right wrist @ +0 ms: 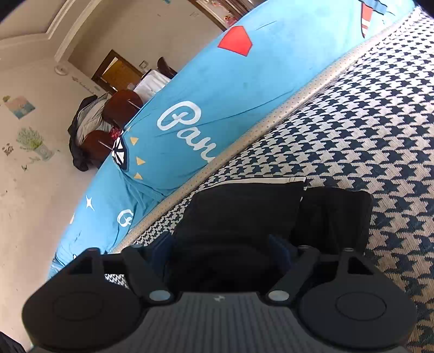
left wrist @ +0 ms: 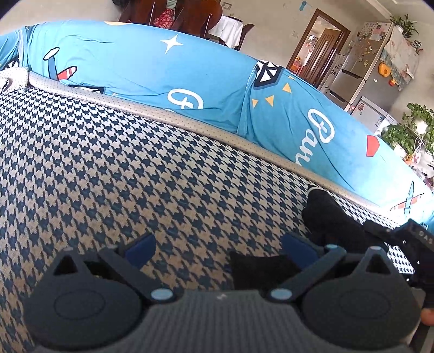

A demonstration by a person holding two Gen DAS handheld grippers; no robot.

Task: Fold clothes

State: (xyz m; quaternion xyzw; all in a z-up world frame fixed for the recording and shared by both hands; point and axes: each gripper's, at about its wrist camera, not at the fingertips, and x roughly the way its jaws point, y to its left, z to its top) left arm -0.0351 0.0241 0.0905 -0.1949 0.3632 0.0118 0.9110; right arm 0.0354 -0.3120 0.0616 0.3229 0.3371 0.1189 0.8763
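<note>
A folded garment [right wrist: 244,206] lies on a mat [right wrist: 366,122] that covers the seat of a sofa, close to the mat's far edge. Just behind that edge rises the sofa's cushioned back [right wrist: 217,95]. The right tool [right wrist: 222,249] stands right at the garment's near side — the cloth lies between its spread fingers. In the left wrist view the left tool [left wrist: 217,247] hangs over bare mat, with the garment [left wrist: 328,217] off to its right. Behind the sofa stand chairs [left wrist: 187,13]; further right come a doorway [left wrist: 317,51], a fridge [left wrist: 363,68] and potted plants [left wrist: 412,130].
</note>
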